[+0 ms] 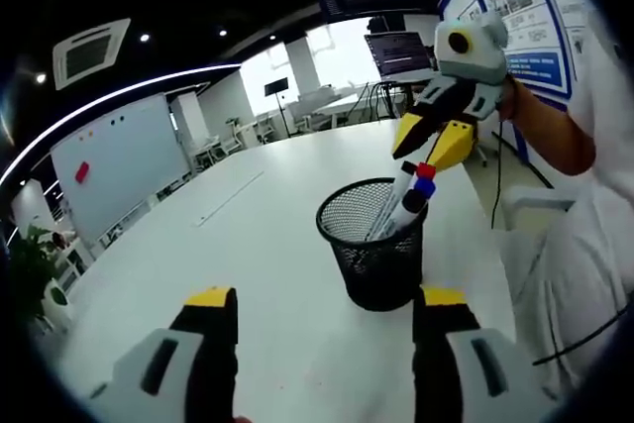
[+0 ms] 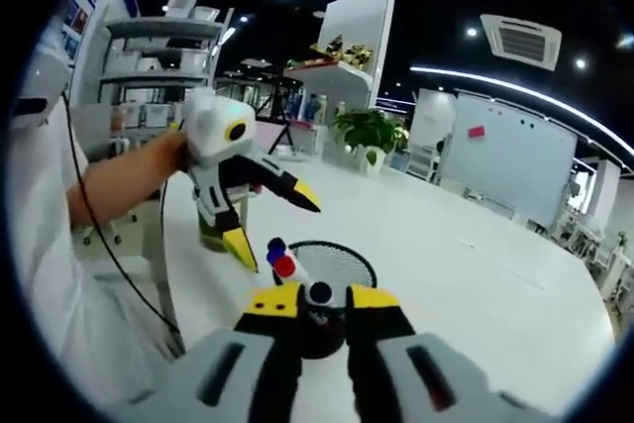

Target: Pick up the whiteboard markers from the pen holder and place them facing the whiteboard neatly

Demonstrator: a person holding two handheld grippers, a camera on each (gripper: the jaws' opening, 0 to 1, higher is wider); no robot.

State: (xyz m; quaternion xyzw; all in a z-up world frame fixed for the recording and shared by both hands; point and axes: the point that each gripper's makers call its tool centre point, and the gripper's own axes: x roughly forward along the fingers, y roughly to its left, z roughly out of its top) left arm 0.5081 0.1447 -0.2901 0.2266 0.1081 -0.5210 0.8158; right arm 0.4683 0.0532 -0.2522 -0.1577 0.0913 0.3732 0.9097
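We look across a broad white counter [image 1: 258, 245] in a large open office with a dark ceiling. Curved light strips [image 1: 119, 96] and small spot lamps run overhead, and a square air vent [image 1: 89, 47] sits in the ceiling. A whiteboard [image 1: 124, 160] stands beyond the counter's far edge, with a small red item stuck on it. Bright windows [image 1: 347, 52] glow at the back, with desks and chairs before them. A blue and white poster wall [image 1: 530, 17] stands to one side. In the right gripper view we see grey shelving [image 2: 149, 56], a tall white partition [image 2: 357, 22] and a leafy potted plant [image 2: 369, 131].
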